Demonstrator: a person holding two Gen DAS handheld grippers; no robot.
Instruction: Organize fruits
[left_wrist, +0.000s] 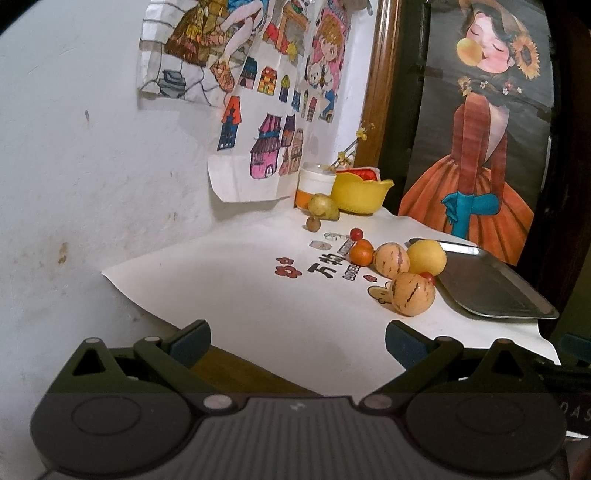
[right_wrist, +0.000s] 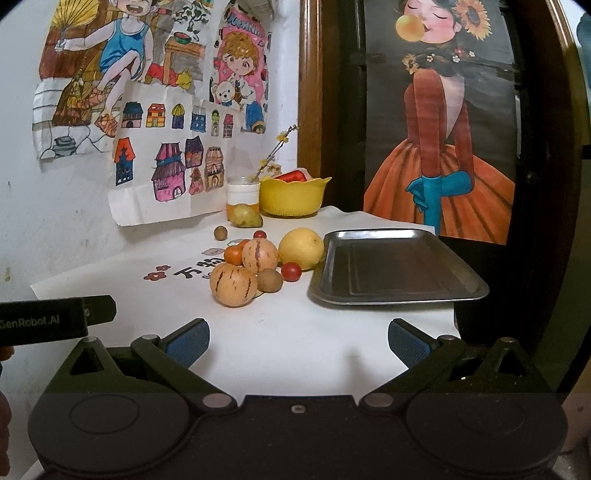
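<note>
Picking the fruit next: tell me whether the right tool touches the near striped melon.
Apart. The right wrist view shows bare white paper between the open right tool and the striped melon.

That rectangular metal tray (right_wrist: 399, 266) looks brushed and shiny, the yellow plastic bowl (right_wrist: 291, 197) glossy, the white paper sheet (right_wrist: 288, 332) matt.

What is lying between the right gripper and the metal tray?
Nothing: in the right wrist view, only bare white paper separates the open right gripper from the metal tray.

Left gripper (left_wrist: 297, 345), right gripper (right_wrist: 299, 343) agape.
</note>
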